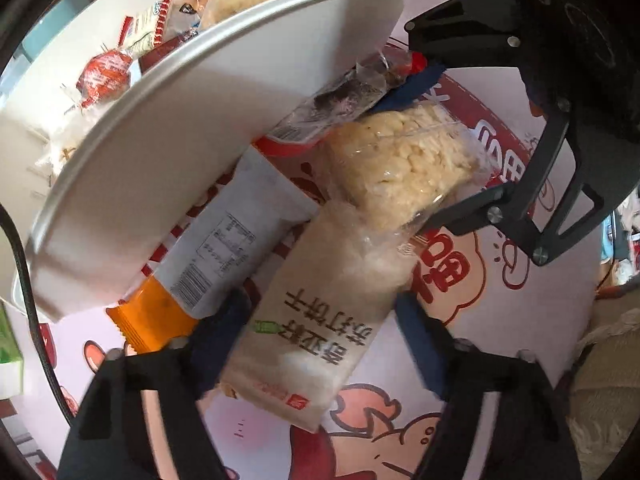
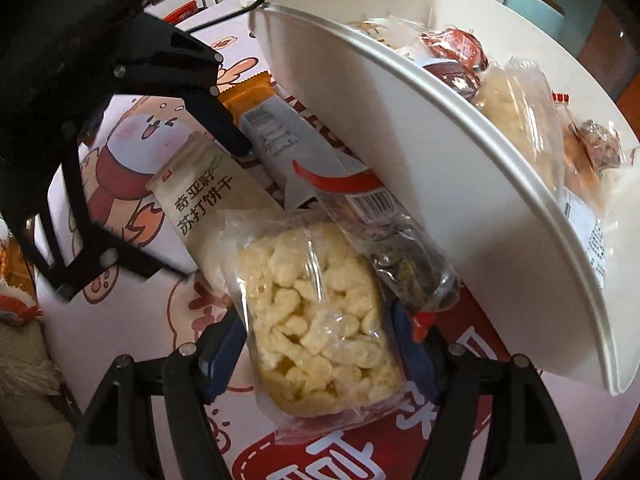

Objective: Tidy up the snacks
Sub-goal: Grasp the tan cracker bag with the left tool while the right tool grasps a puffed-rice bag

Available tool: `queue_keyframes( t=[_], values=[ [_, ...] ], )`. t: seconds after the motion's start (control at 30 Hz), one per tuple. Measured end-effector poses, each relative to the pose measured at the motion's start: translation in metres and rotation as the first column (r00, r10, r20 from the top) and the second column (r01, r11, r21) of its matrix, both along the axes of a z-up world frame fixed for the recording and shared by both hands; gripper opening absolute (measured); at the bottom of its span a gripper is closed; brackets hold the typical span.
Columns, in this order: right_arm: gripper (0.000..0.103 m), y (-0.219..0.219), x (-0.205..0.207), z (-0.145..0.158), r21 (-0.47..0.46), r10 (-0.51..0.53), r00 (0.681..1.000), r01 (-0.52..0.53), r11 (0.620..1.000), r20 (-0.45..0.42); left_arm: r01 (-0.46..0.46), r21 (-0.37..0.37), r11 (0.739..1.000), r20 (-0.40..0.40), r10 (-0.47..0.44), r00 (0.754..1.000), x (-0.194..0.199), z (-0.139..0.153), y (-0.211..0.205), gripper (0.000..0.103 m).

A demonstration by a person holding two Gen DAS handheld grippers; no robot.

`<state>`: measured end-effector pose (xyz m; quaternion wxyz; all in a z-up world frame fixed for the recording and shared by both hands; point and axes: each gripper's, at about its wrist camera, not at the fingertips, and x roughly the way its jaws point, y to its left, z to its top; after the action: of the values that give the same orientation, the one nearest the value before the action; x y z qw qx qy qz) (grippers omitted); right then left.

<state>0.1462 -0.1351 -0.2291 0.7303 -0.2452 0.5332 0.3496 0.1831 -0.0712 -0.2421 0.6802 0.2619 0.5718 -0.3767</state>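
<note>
Partly done: several snacks already lie in the white tray (image 2: 460, 184). On the bench (image 2: 132, 320), my right hand-held gripper (image 2: 320, 344) straddles the puffed-snack bag (image 2: 320, 320), my left hand-held gripper (image 1: 320, 320) the cracker pack (image 1: 316, 340), both unclamped; two packets remain at twelve o'clock

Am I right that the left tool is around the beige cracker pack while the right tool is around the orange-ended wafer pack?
Not quite. The left tool is indeed around the beige cracker pack, but the right tool is around the clear bag of puffed rice snack, as the right wrist view shows. The orange-ended wafer pack lies untouched beside the white bin.
</note>
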Motion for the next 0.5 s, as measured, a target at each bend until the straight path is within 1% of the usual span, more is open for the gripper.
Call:
queue_keyframes(
  t=[0.03,0.13,0.2,0.3,0.33,0.37,0.43,0.47,0.5],
  values=[
    [0.060,0.003,-0.005,0.001,0.000,-0.002,1.000,0.002,1.000,0.004,-0.005,-0.003,1.000,-0.002,0.005,1.000,-0.002,0.001,0.002,0.069],
    [0.059,0.001,-0.015,0.002,-0.004,-0.023,1.000,0.023,1.000,0.008,-0.024,-0.007,1.000,0.002,0.024,1.000,-0.013,0.004,0.006,0.064],
    [0.059,-0.002,-0.025,0.001,-0.004,-0.038,0.999,0.038,0.999,0.019,-0.053,-0.011,0.999,0.005,0.053,0.999,-0.021,0.006,0.011,0.060],
    [0.059,-0.008,-0.040,0.001,0.020,-0.081,0.997,0.080,0.997,0.020,-0.117,-0.022,0.993,-0.003,0.117,0.993,-0.028,0.008,0.021,0.058],
    [0.059,-0.013,-0.039,-0.001,0.027,-0.094,0.995,0.094,0.995,0.019,-0.139,-0.020,0.990,-0.005,0.139,0.990,-0.030,0.008,0.024,0.058],
    [0.059,-0.016,-0.043,-0.001,0.033,-0.112,0.993,0.112,0.993,0.020,-0.169,-0.016,0.985,0.002,0.169,0.986,-0.034,0.009,0.025,0.059],
    [0.059,-0.028,-0.051,-0.001,0.042,-0.147,0.989,0.146,0.988,0.025,-0.192,-0.004,0.981,0.030,0.192,0.981,-0.041,0.006,0.023,0.059],
    [0.058,-0.031,-0.054,-0.001,0.042,-0.164,0.986,0.163,0.986,0.030,-0.196,0.014,0.981,0.051,0.195,0.980,-0.047,0.005,0.021,0.059],
    [0.058,-0.033,-0.058,-0.002,0.036,-0.187,0.982,0.185,0.982,0.040,-0.192,0.038,0.981,0.094,0.188,0.978,-0.054,0.003,0.019,0.062]
  ],
)
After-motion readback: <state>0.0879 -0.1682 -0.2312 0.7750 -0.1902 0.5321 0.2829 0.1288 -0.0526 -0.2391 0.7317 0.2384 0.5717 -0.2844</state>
